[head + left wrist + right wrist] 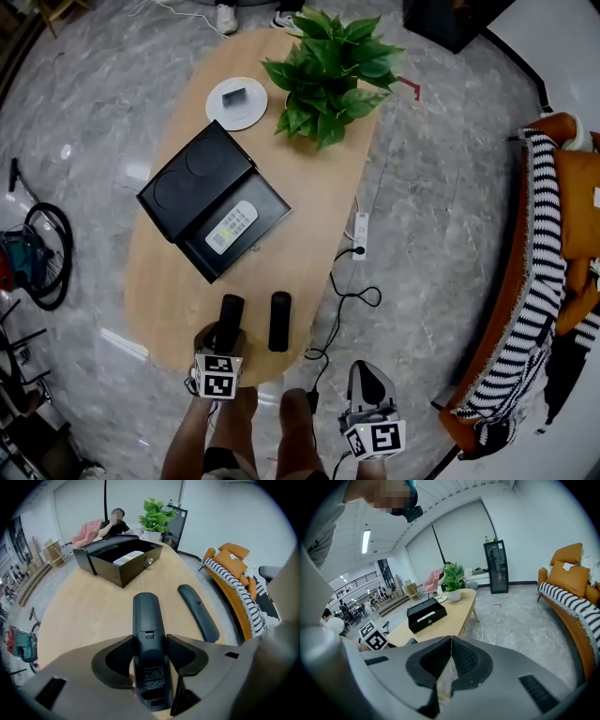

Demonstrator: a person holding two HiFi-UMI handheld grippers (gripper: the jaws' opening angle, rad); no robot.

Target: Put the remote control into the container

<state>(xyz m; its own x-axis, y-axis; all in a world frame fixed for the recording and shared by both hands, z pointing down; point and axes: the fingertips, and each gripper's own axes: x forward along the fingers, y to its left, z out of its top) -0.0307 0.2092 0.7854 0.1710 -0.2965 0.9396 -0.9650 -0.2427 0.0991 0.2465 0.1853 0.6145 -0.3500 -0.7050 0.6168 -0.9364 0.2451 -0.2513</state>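
Note:
A black remote control (230,314) (146,620) lies lengthwise, back side up, near the front end of the wooden table (169,281). My left gripper (225,339) (150,656) points steeply down over it, its pads pressed against the remote's two long sides. A second black remote (279,321) (199,611) lies just to its right. Farther up the table, the black container (272,202) (126,571) stands with its lid (192,178) open and a white remote (232,227) inside. My right gripper (367,380) (451,656) hangs shut and empty off the table's right, over the floor.
A potted plant (328,75) and a white round plate (236,103) occupy the table's far end. A power strip (361,234) with a cable lies on the floor to the right. An orange sofa with a striped blanket (539,281) stands at far right.

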